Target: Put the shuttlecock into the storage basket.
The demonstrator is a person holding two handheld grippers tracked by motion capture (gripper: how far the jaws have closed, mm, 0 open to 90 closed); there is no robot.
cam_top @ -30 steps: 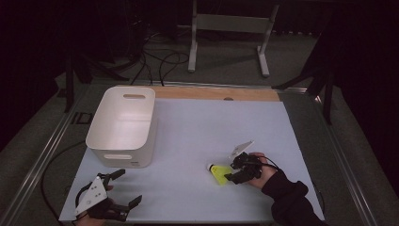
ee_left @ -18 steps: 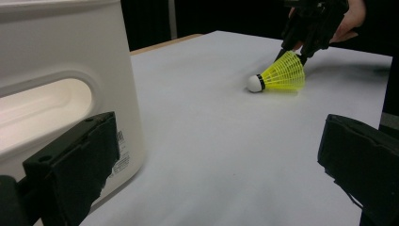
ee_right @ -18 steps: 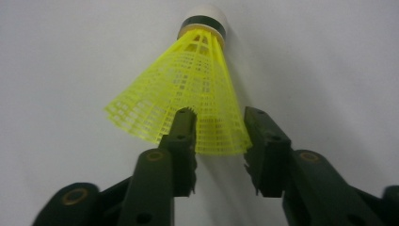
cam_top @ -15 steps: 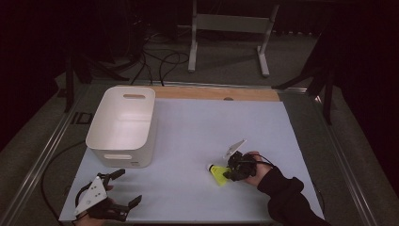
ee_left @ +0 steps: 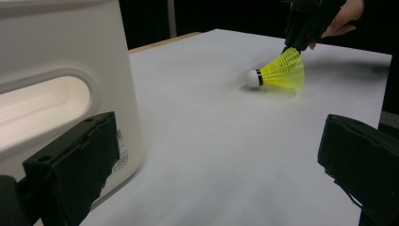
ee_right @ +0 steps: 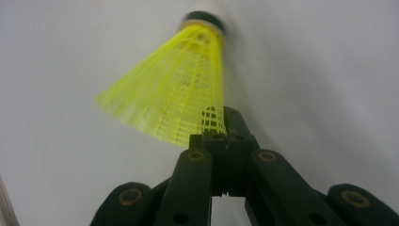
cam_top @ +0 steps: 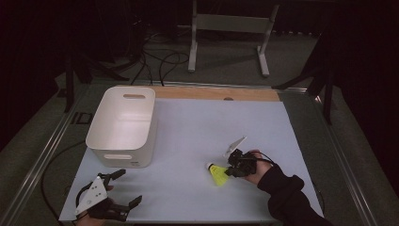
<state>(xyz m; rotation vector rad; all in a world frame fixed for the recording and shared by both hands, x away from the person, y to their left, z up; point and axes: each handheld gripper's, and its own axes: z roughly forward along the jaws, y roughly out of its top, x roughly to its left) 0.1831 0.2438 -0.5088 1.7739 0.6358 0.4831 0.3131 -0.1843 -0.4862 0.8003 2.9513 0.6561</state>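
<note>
Right now my right tongs (ee_right: 221, 136) are pinching the yellow shuttlecock's (cam_top: 217, 173) skirt, well right of the white bin (cam_top: 123, 126); my left tongs (cam_top: 123, 187) are gaping wide just below the bin.

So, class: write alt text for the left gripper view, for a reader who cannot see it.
A yellow shuttlecock lies on a pale table, its skirt rim pinched by the right gripper reaching in from the top. A white bin stands at the left, and the left gripper has its jaws wide apart in front.
</note>
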